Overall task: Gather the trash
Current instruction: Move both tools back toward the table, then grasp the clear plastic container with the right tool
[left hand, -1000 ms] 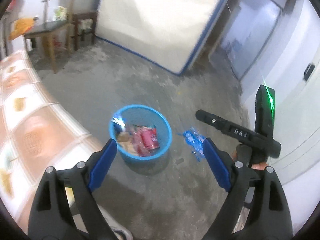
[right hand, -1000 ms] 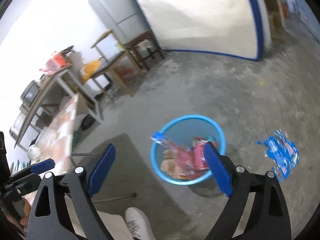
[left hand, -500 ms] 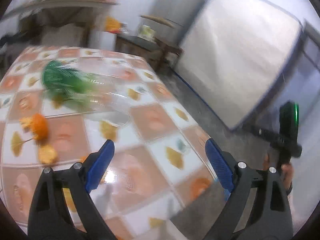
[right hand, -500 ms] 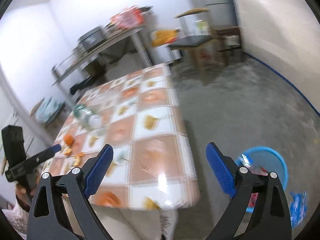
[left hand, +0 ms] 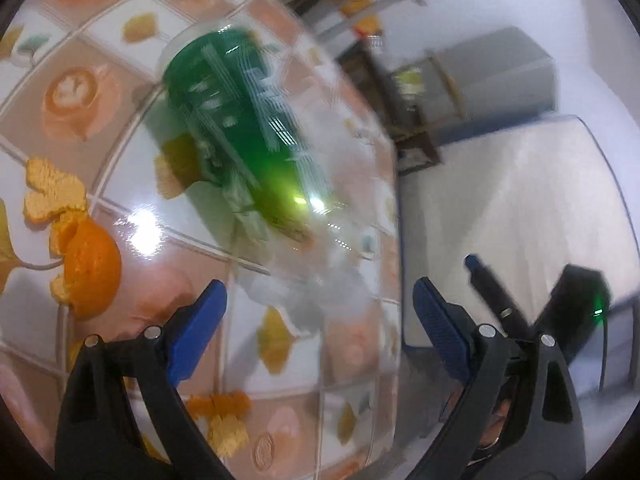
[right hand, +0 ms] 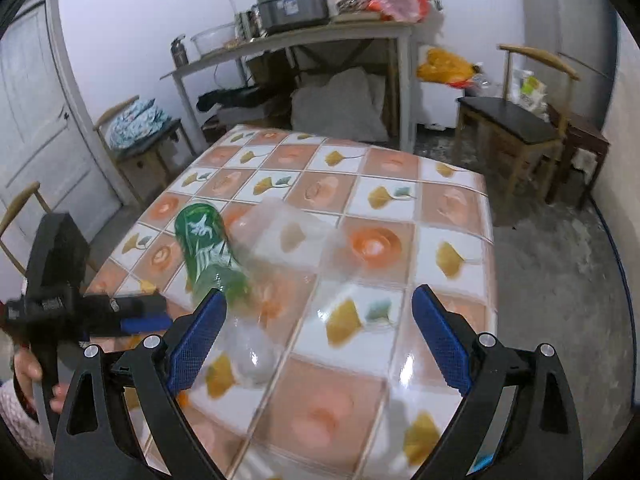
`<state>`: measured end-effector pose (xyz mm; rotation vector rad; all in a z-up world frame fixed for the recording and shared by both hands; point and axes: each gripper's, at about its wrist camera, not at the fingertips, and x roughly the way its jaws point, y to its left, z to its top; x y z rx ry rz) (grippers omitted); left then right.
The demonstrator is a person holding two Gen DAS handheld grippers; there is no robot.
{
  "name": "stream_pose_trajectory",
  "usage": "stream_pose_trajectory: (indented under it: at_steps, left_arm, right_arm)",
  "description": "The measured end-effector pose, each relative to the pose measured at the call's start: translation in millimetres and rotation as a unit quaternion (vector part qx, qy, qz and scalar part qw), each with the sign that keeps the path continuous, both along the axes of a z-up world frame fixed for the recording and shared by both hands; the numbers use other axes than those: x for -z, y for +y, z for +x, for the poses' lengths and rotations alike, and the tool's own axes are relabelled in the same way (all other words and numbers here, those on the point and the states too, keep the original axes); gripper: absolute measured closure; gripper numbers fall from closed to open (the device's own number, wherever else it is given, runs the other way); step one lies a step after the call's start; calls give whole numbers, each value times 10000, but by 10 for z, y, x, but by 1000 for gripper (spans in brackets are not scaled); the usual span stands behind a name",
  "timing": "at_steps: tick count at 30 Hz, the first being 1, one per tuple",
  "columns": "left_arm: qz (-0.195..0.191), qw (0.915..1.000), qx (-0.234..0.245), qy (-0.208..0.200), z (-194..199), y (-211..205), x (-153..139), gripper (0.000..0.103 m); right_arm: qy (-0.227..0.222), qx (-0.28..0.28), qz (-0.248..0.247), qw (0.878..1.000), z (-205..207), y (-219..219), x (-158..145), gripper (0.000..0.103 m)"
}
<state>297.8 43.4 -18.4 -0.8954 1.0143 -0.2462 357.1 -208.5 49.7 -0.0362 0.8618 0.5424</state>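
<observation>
A clear plastic bottle with a green label (left hand: 248, 128) lies on its side on the tile-patterned tablecloth (left hand: 60, 84). My left gripper (left hand: 318, 320) is open just short of the bottle's clear end, with nothing between its blue pads. Orange peel (left hand: 88, 268) lies left of that gripper, and smaller peel pieces (left hand: 228, 420) lie below it. In the right wrist view the same bottle (right hand: 208, 252) is ahead and to the left of my open, empty right gripper (right hand: 318, 320). A blurred clear plastic piece (right hand: 288, 228) lies beside the bottle. The left gripper (right hand: 140, 320) shows at the left edge.
Behind the table (right hand: 452, 208) stands a grey side table (right hand: 320, 36) loaded with a cooker and bags. A dark-seated wooden chair (right hand: 512, 120) is at the right, another chair (right hand: 140, 128) and a door (right hand: 36, 112) at the left. Concrete floor (right hand: 560, 280) lies to the right.
Both views swung from the floor and the blue trash basket up to the table. The green bottle now fills the left view, much closer. Both grippers stayed open.
</observation>
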Motion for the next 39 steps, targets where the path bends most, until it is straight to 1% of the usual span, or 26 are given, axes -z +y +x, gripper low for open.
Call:
stream_pose_trajectory:
  at_steps: [2,4,9,12,14,17,19,21,24,30,33,35,36,39]
  left_arm:
    - [-29,9997,-124,196,92,1,86,13]
    - [-19,9993,-225,295,163,-18,140,13]
    - [101,9980,-355,521,317,-36,208,13]
    - [204,9976,-389,529,455,-58,178,13]
    - [314,9975,-382,501,482,-90,168,13]
    - [443,9975,-339,445,488,-109,174,13]
    - [496,9974,-311,408,491,-121,165,13]
    - [558,9974,-278,350,501,-131,156,13]
    - [678,9972,-222,228,494,-128,136,12]
    - [1017,9947,-136,40,508,-132,80,12]
    - [1076,9940,-187,44,515,-96,65,12]
    - [1131,9933,-242,58,526,-82,57,12]
    - [1167,9928,-271,82,542,-77,44,12]
    - [1243,9917,-299,116,582,-89,40,12]
  right_arm:
    - [151,-161,-25,9998,253,136,65,12]
    - [446,-416,21,9981,496,289,162,12]
    - [817,-922,-264,9920,893,644,368,12]
    - [883,-1191,-495,9877,1009,813,461,12]
    - [1120,-1335,-588,9829,1104,908,541,12]
    - [1274,-1466,-842,9773,1158,997,644,12]
    - [1321,-1574,-934,9742,1148,1035,684,12]
    - [1380,-1651,-857,9728,1131,1034,697,12]
    - [1387,-1623,-804,9736,1122,1015,701,12]
    - [1639,-1333,-595,9756,1076,838,732,12]
    - [1747,-982,-442,9787,1001,691,764,12]
    - [1935,-546,-229,9793,944,532,803,12]
    - [2071,-227,-78,9780,902,408,827,12]
    - [2238,270,194,9741,759,148,871,12]
